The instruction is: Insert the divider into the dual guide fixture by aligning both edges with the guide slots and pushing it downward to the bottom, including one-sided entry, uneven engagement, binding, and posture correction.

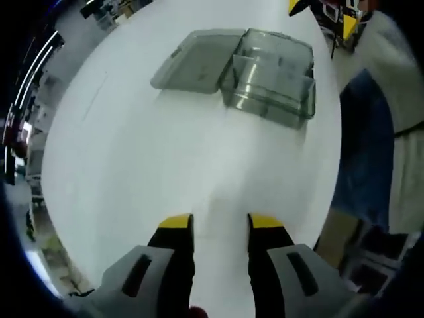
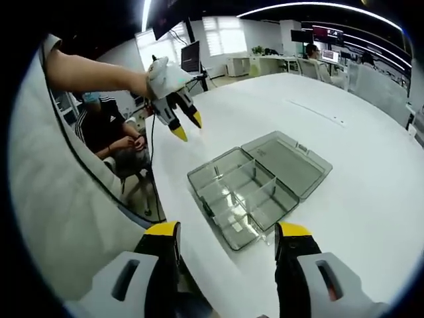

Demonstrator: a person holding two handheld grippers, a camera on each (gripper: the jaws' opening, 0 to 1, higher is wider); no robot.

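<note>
With both the left gripper [image 1: 220,225] and right gripper [image 2: 227,235] wide and empty, a divider entering the fixture [image 2: 244,197] tilted may bind.

- The left gripper view looks steeply down from well above the round white table [image 1: 132,165], along its own yellow-tipped jaws at 6 o'clock.
- There, the clear grey plastic compartment box with its hinged lid laid open [image 1: 265,76] lies well off at 12 to 1 o'clock.
- The right gripper view looks forward and down, over the table's near edge, with office desks far at 12 o'clock.
- Here the box [image 2: 255,185] sits nearer, just beyond the jaws.
- Both views share box and tabletop.
- The left gripper [image 2: 187,126] hangs at 11 o'clock in the right gripper view.
</note>
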